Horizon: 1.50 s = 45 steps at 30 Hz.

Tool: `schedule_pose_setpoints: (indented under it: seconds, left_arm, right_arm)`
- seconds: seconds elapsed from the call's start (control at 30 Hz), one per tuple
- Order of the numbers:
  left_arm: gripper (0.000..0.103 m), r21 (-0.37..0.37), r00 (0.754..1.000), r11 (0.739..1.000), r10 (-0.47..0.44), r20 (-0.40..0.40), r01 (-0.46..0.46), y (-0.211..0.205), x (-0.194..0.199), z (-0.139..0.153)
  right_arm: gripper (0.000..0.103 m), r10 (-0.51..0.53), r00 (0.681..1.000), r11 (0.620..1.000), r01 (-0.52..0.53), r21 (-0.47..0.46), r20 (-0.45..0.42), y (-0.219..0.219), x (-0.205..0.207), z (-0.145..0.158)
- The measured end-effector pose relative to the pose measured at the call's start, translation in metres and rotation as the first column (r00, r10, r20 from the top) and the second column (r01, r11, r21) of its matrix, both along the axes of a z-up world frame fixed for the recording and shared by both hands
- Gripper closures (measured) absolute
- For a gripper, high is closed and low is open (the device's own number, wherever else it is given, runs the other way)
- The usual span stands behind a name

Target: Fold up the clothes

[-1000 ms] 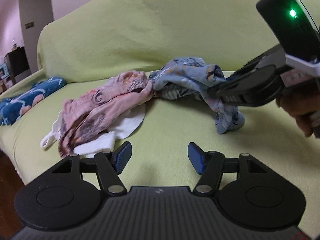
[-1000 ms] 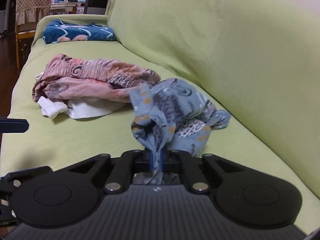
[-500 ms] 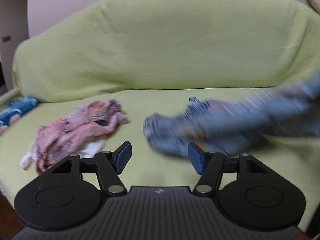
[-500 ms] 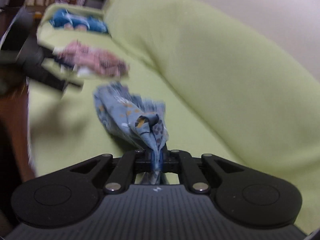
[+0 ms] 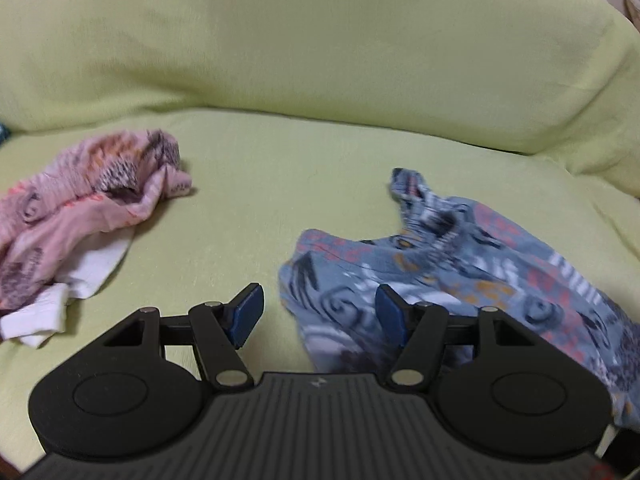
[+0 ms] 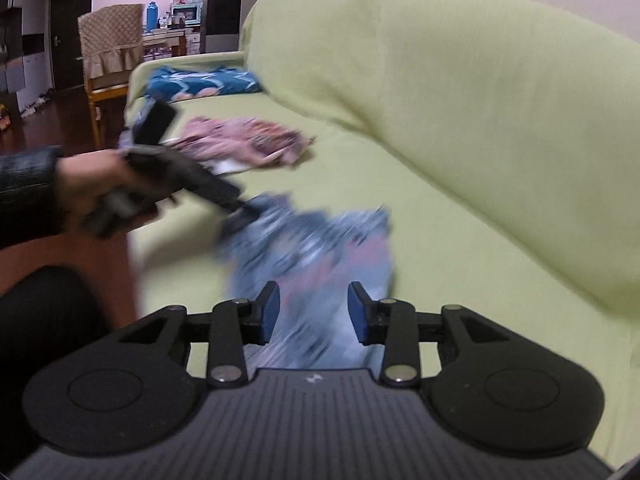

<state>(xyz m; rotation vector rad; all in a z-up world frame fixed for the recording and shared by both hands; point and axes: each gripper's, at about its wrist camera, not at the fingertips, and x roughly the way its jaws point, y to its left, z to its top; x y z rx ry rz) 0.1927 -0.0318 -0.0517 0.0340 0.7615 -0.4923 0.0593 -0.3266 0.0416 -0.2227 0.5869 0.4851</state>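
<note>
Yellow-green fabric covers the sofa point(image 5: 320, 60) in front of you, from the backrest down over the seat. Your blue patterned garment point(image 5: 460, 264) lies crumpled on the seat cushion, toward the right in the left wrist view, with its gathered waistband pointing at the backrest. Well apart from it to the left lies a pink patterned garment point(image 5: 92, 196) bunched on top of a white cloth point(image 5: 88, 272).

Your left tongs point(image 5: 318, 314) stand wide open with nothing between the blue pads; the left edge of the blue garment lies just beyond and below them, and the right pad shows against the cloth. From the right wrist view your left hand point(image 6: 96, 184), in a dark sleeve, holds that tool angled down at the near-left corner of the blue garment point(image 6: 312, 248); the blur there hides whether the tips touch the fabric.

Your right tongs point(image 6: 314, 316) have just been opening and now stand wide, the pads clear of the cloth, which lies on the seat beneath and ahead of them. Farther along the sofa a dark blue patterned cloth point(image 6: 200, 82) rests by the armrest, beyond the pink garment point(image 6: 244, 144).
</note>
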Motion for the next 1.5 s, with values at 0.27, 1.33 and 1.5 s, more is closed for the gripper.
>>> schedule_pose_setpoints:
  seconds: [0.27,1.33,1.5]
  left_arm:
    - [0.078,-0.065,0.990,0.993,-0.104,-0.098,0.098,-0.001,0.035,-0.022]
    - [0.061,-0.102,0.974,0.969,-0.227,0.000,0.226,-0.056,-0.073,0.068]
    - [0.061,-0.113,0.960,0.955,-0.279,-0.032,0.274,-0.066,-0.073,0.065]
  right_arm:
    - [0.057,-0.008,0.976,0.996,0.027,0.083,-0.218,-0.008,0.200,-0.067]
    - [0.097,-0.459,0.888,0.872,0.456,0.178,-0.024,-0.068,-0.038,-0.049]
    - [0.097,-0.396,0.918,0.893,0.390,0.226,-0.020,-0.060,-0.069,-0.058]
